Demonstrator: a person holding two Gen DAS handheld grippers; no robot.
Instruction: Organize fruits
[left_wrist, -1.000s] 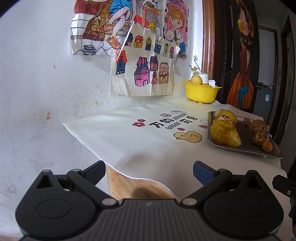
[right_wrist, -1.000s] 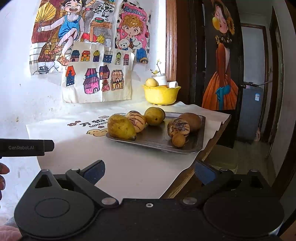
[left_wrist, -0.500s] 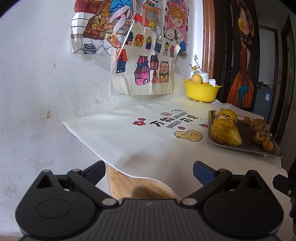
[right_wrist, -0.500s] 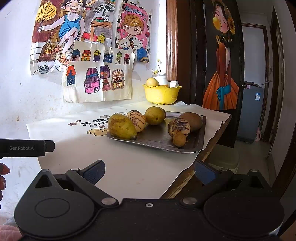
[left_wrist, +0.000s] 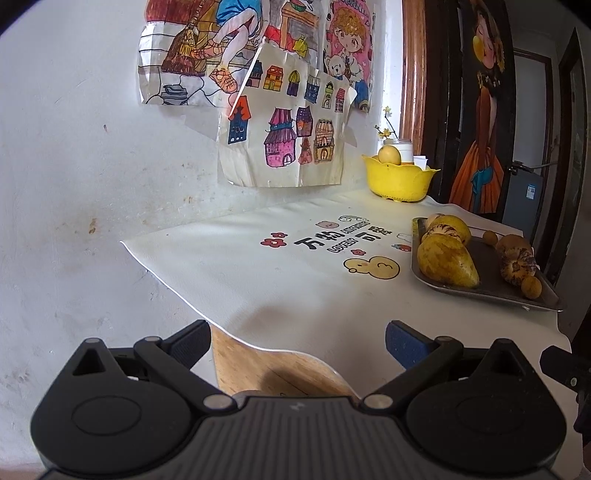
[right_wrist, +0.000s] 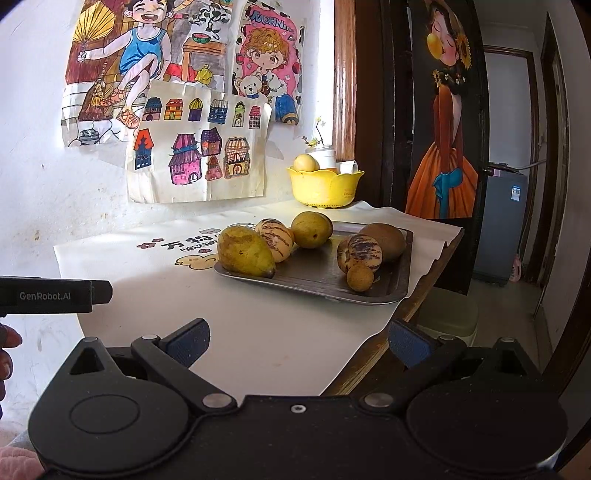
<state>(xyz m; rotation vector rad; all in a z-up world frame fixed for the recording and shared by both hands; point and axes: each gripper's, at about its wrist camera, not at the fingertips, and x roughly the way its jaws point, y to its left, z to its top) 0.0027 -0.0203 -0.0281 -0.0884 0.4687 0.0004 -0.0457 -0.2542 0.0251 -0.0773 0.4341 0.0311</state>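
Note:
A dark metal tray (right_wrist: 391, 288) (left_wrist: 491, 291) on the white table cover holds several fruits: a yellow-green mango (right_wrist: 243, 256) (left_wrist: 447, 264), striped melons (right_wrist: 275, 238) (right_wrist: 360, 251), a round green fruit (right_wrist: 310, 229), a brown kiwi (right_wrist: 388, 240) and a small longan (right_wrist: 360, 277). A yellow bowl (right_wrist: 325, 186) (left_wrist: 399, 181) with a pale fruit stands at the back by the wall. My right gripper (right_wrist: 297, 341) is open, empty, short of the tray. My left gripper (left_wrist: 297, 339) is open and empty over the table's near left edge.
Children's drawings (right_wrist: 195, 144) hang on the white wall behind the table. The table's right edge (right_wrist: 424, 295) drops beside a dark door with a painted figure. The other gripper's body (right_wrist: 55, 295) and a hand show at the left of the right wrist view.
Both views have shifted very slightly; the tray sits a touch nearer in the right wrist view. Both grippers stay open and empty.

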